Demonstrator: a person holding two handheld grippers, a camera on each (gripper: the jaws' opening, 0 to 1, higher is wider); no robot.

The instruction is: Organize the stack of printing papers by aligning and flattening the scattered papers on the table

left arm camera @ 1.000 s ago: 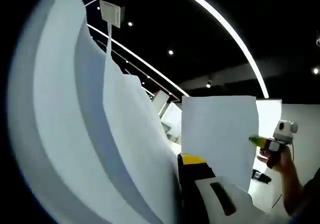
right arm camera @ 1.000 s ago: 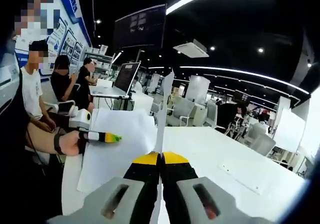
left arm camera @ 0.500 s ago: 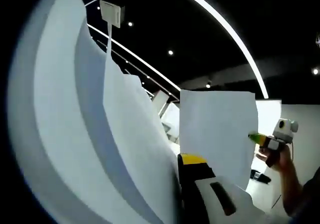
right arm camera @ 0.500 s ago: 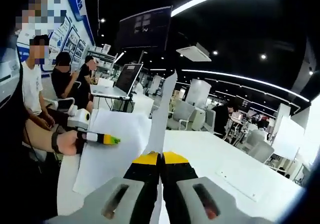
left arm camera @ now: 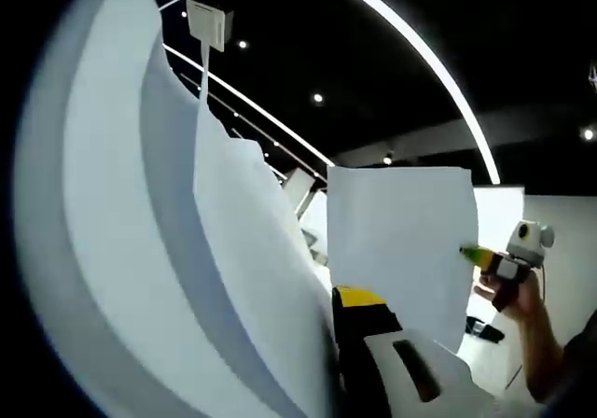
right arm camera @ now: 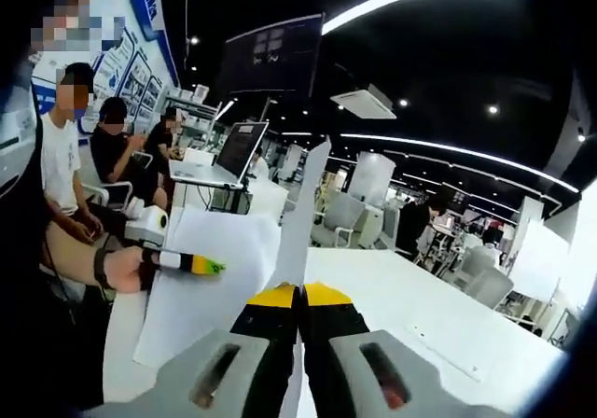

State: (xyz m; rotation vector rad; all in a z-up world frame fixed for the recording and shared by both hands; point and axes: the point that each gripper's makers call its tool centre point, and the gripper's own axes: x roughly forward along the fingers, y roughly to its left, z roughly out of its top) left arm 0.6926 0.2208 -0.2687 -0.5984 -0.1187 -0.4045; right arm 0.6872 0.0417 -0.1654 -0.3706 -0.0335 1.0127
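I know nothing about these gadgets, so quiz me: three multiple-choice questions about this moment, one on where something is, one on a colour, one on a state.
1. Where are the papers at this moment?
A. Lying flat on the table
B. Held up in the air between the two grippers
C. Inside a drawer

2. What colour are the tips of the right gripper?
A. Yellow
B. Red
C. Blue

3. How do the right gripper's fingers stand?
A. Wide apart
B. Pressed together on a sheet's edge
C. Folded back out of sight

Answers: 1 B, the sheets stand upright above the white table, with the left gripper clamping their far side. 2 A, yellow caps top both dark fingers. 3 B, the two fingers meet with the paper rising from between them.
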